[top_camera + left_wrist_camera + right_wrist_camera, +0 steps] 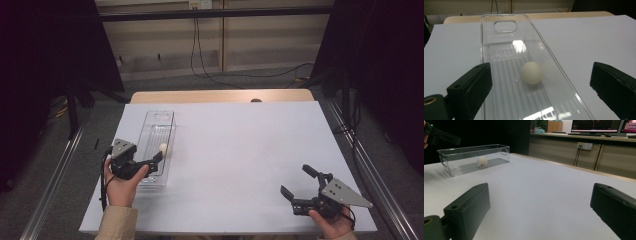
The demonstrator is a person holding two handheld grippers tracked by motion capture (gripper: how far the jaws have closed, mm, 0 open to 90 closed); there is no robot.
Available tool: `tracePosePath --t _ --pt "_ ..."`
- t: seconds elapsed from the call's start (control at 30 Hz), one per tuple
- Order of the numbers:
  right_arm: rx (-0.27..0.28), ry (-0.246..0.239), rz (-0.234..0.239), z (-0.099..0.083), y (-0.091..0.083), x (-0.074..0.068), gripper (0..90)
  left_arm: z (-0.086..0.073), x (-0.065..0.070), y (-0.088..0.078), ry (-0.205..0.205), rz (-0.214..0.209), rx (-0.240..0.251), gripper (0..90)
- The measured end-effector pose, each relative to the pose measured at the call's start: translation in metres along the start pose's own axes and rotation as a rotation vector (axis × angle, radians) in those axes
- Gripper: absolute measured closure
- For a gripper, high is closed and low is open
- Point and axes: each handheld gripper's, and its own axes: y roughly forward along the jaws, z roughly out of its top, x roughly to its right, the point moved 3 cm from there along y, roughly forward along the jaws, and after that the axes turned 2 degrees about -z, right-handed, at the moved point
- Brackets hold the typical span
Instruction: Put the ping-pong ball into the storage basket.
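Two grippers: one in each hand of the person, both at the near edge of the table, well apart from each other.
Right gripper (300,187): near right corner of the white table top (240,150), held low by the right hand (332,220); its jaws are spread wide with nothing between them, bare table ahead in the right gripper view.
Left gripper (155,162): near left, held by the left hand (122,185), a beige sleeve (117,222) behind it; it hangs over the near end of the bin.
Left jaws: released, standing wide apart, one over the bin's left wall and one out beyond its right wall in the left gripper view; neither pad touches the ball.
Ball (532,72): small, round, cream white, lying on the ribbed floor of the bin, near its right wall and in the nearer half, free of both jaws.
Bin (544,45): clear plastic, long and narrow, open on top, with a handle cut-out in its far end wall; it lies lengthwise along the table's left side.
Beyond: wooden table edge (220,96), then grey floor with a black cable (210,75) trailing from a wall socket.
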Motion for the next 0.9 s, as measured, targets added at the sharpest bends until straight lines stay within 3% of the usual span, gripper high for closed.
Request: tracePosePath --t 0.9 --pt "0.002 -0.003 0.003 0.000 0.000 0.000 1.9 -0.016 -0.003 -0.012 0.008 -0.041 0.070 3.1"
